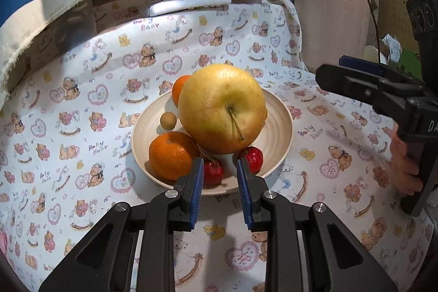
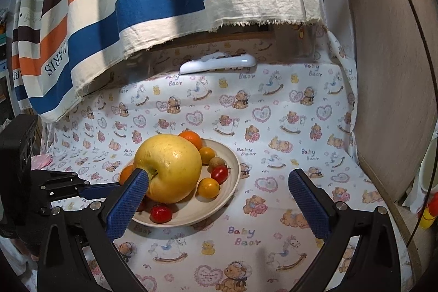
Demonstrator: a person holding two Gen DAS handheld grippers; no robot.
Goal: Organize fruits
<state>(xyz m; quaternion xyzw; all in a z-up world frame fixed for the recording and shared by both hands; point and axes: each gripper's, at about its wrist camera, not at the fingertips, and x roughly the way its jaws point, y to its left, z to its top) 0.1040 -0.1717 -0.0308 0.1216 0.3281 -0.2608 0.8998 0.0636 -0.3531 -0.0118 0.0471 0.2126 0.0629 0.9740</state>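
Sitting in a cream bowl (image 1: 284, 127) on the bench with its teddy-bear cloth (image 1: 82, 106) is the fruit: a big yellow apple (image 1: 221, 108) is lying stem toward the left wrist camera, with an orange (image 1: 172, 155) beside it, a second orange (image 1: 180, 89) behind, a small brown fruit (image 1: 167, 121) at the bowl's far left, and two red fruits (image 1: 253, 156) at the near rim. The left gripper (image 1: 220, 173) is hovering at the bowl's near edge, its jaws clenched to a narrow gap with nothing between them. The right gripper (image 2: 216, 200) is pointing at the bench just right of the bowl, its jaws standing released and wide, gripping nothing. A striped cloth (image 2: 137, 4) is hanging behind.
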